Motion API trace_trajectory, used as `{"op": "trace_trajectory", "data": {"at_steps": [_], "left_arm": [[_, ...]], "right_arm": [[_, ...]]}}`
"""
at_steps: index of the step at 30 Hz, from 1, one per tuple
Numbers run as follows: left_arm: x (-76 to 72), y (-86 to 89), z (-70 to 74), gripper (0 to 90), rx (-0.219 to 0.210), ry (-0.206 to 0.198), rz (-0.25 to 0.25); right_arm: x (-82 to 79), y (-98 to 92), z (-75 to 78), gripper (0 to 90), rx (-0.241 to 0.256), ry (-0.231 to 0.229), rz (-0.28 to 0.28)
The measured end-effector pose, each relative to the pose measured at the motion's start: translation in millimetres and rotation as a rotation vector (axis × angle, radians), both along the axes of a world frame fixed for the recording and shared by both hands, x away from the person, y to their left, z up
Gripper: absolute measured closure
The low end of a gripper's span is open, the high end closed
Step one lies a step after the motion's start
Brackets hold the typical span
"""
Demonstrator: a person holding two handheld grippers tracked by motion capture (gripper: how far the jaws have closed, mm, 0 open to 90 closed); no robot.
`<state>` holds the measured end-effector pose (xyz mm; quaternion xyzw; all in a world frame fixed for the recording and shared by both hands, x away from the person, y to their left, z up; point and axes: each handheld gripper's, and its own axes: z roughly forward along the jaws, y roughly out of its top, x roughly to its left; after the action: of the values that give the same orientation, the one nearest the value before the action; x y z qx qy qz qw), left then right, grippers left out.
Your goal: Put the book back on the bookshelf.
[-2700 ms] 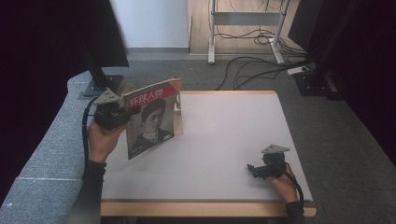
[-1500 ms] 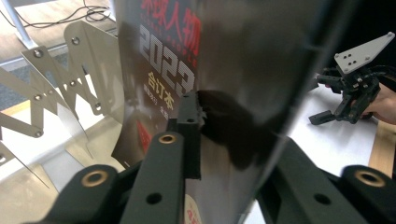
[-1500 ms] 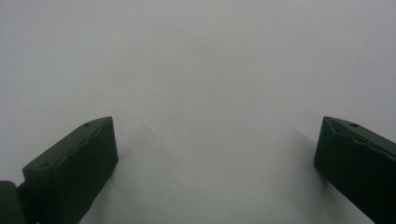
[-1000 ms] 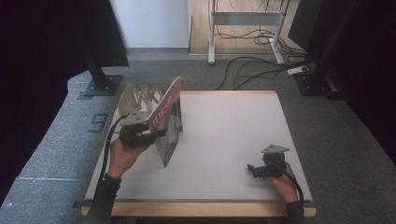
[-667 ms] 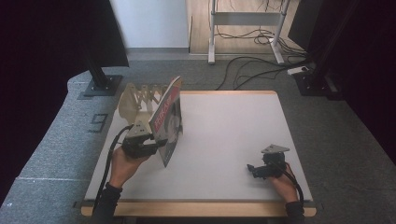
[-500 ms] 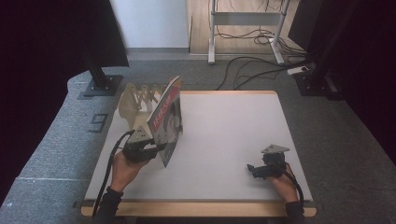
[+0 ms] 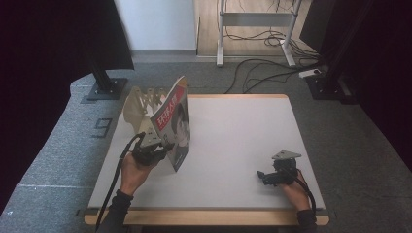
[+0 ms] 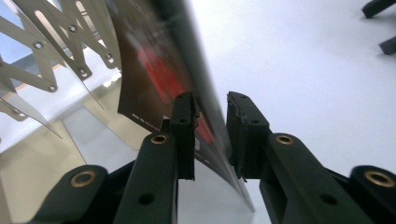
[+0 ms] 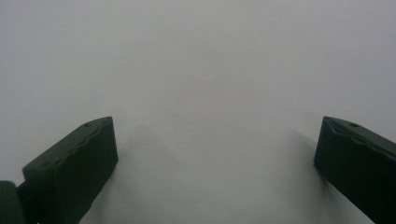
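From the high view, your left gripper [image 7: 163,148] pinched the glossy magazine [image 7: 173,121] upright against the pale lattice rack [image 7: 141,103] at the white table's [image 7: 233,131] left side; your right gripper [image 7: 263,176] rested near the front right.

In the left gripper view, narrow jaws squeezed the thin cover's [image 8: 187,79] edge.

In the right gripper view, blocky jaws stood wide apart, holding nothing, over smooth matte tabletop [image 9: 201,70].

Your high view looks down on the whole tabletop [image 7: 233,131]; both gripper views sit close above that same surface.
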<state>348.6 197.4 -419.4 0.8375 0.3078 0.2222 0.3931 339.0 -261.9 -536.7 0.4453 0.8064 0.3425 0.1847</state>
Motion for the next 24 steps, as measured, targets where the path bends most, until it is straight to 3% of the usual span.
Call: {"op": "trace_trajectory", "data": {"at_steps": [8, 10, 13, 18, 21, 24], "left_arm": [[8.5, -12.8, 7.4, 85.1, -0.021, -0.011, -0.021], [9.4, -17.9, 9.2, 85.5, -0.003, -0.021, -0.026], [11.9, -21.4, 9.7, 86.0, -0.009, -0.016, -0.022], [11.5, -21.2, 10.2, 85.8, 0.005, 0.024, -0.031], [8.5, -19.0, 12.0, 86.8, 0.017, 0.017, -0.022], [8.6, -18.0, 13.2, 87.1, -0.002, -0.001, -0.004]], "right_arm": [[0.1, -0.1, 0.0, 0.0, 0.000, -0.001, 0.001], [0.0, -0.1, 0.0, 0.0, 0.001, 0.000, 0.001], [0.0, -0.1, 0.0, 0.0, 0.000, 0.000, 0.002], [0.0, -0.1, 0.0, 0.0, 0.001, 0.000, 0.001], [0.0, 0.0, 0.0, 0.0, 0.001, 0.000, 0.000], [0.0, 0.0, 0.0, 0.0, 0.001, 0.000, 0.000]]}}
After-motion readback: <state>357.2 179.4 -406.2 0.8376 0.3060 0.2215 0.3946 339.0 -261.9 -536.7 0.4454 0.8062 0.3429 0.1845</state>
